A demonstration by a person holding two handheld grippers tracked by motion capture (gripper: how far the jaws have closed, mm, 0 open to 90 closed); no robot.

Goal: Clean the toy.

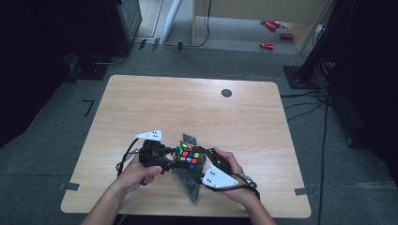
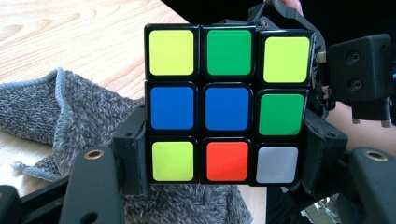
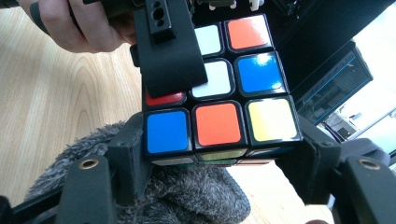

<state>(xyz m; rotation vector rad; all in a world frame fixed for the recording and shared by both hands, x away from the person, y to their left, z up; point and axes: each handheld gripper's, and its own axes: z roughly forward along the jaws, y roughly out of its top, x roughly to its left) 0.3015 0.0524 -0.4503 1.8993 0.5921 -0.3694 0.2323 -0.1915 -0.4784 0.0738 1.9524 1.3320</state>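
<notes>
Rubik's cube (image 2: 227,105) sits clamped between my left gripper (image 2: 224,163) and right gripper (image 3: 219,158), each pinching a layer for twisting.

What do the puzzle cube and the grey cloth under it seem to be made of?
The puzzle cube looks like glossy black plastic with coloured tiles that catch reflections. The grey cloth looks like soft, fuzzy terry or microfibre with a stitched edge; which fibre is unclear.

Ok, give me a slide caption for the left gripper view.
Left gripper clamps the bottom layer of a scrambled puzzle cube above a grey cloth on the wooden table.
</notes>
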